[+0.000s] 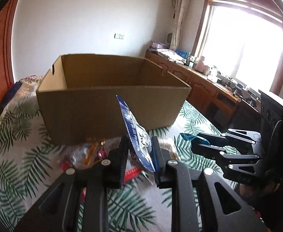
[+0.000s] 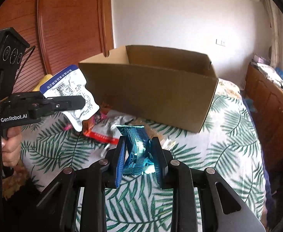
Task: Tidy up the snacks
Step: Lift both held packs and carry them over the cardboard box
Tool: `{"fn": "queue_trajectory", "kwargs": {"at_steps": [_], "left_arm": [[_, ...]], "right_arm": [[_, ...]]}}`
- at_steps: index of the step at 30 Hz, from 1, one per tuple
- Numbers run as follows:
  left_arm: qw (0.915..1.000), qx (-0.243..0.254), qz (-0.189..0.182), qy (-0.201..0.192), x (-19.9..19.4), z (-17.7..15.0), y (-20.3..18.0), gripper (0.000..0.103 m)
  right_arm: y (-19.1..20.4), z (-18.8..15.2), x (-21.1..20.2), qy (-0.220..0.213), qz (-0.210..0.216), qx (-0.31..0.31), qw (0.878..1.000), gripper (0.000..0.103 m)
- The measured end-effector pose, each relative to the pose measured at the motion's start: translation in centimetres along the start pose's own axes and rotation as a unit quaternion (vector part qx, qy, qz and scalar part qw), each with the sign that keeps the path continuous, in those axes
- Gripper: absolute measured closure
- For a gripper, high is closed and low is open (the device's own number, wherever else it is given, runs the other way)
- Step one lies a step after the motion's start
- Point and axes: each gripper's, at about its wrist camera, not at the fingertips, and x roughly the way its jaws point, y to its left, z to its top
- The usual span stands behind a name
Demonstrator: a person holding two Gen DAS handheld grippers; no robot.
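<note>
Nearest me, my right tool [image 2: 141,159] pinches a teal packet [image 2: 138,150]; my left tool [image 1: 139,152] pinches a blue-and-white pouch [image 1: 135,133]. Both hover above the leaf-print bed [image 2: 228,154], before an open cardboard box [image 1: 110,112]. Loose snacks [image 2: 102,129] lie beside it.

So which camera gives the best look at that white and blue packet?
The right wrist view: the white and blue packet shows its flat printed face, held in the left gripper. The left wrist view shows it nearly edge-on.
</note>
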Motion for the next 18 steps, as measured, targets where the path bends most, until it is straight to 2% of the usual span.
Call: {"fn": "queue_trajectory", "kwargs": {"at_steps": [18], "left_arm": [[0.9968, 0.039, 0.009, -0.070, -0.5, 6.8, 1.9, 0.083]], "right_arm": [[-1.9, 7.1, -0.5, -0.061, -0.029, -0.031, 0.997, 0.078]]}}
